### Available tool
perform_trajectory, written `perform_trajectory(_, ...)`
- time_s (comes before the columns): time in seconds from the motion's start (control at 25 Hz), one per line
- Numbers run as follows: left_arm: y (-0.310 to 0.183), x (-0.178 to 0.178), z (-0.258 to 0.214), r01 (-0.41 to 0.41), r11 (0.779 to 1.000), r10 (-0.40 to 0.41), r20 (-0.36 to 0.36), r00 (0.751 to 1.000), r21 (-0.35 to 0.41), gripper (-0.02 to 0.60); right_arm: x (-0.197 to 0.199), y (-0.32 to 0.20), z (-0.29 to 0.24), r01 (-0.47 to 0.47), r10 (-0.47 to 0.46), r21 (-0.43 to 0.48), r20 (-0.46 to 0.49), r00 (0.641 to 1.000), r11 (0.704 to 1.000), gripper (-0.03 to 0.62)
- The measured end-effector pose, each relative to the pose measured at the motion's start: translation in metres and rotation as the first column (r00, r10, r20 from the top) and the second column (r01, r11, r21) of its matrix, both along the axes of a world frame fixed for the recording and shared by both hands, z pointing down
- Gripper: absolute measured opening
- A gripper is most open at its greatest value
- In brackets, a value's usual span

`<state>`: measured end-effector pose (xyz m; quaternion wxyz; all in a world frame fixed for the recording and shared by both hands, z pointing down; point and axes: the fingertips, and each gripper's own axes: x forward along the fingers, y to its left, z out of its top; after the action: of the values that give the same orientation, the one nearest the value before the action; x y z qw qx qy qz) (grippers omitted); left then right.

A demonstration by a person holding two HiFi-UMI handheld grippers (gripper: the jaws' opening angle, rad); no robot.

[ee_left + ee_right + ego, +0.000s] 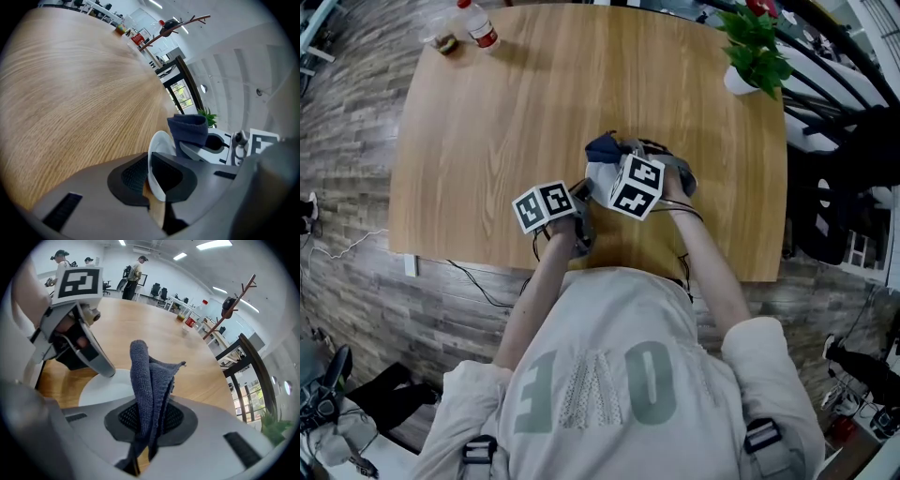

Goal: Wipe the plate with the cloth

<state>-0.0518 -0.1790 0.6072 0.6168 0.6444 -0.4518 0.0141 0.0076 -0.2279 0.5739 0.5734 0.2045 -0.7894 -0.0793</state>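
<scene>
- Your left gripper [149,180] is pinched on the rim of the plate [159,143], one pad on each face. That grip is your anchor, so hold it firm enough that the plate cannot turn or slide under the wipe.
- The plate sits on the table [516,103] close to your edge, right in front of you. I cannot tell whether the gripped side is lifted off the wood.
- Your right gripper [147,420] is clamped on the cloth [145,390], and a folded wad sticks out past the pads over the plate. Whether it presses on the plate is not clear.
- Wipe with that free wad, not with the jaw tips. Tilt the gripper so the fabric lies flat on the white surface and the hard pads stay off it.
- Press lightly. Too much push will probably lever the plate against your left pinch, or skid it towards the table edge.
- Sweep from the far side back towards the left gripper and stop short of its jaws, because the two grippers are already very near each other.
- If the cloth bunches or starts to slip out, lift off and set it down again instead of dragging it.
</scene>
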Motion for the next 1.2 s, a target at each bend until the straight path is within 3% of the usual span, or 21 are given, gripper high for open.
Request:
perform_trajectory(0.36,-0.002,-0.002,-0.003,0.002,1.0,-0.002,-0.008,1.0,-0.002,0.031,-0.019,-0.002,0.02,0.006,-0.006,-0.027,-0.015,1.0,1.0,0.052)
perform_trajectory(0.68,0.0,-0.002,-0.001,0.006,1.0,-0.006,-0.004,1.0,-0.006,0.031,-0.026,0.05,0.027,0.084,-0.085,-0.11,-0.002,0.996,0.99,0.052)
perform_trajectory(1.2,0.0,-0.003,-0.001,0.011,1.0,-0.011,-0.004,1.0,-0.002,0.031,-0.018,0.109,0.026,0.119,-0.115,-0.225,0.03,0.993,0.967,0.052)
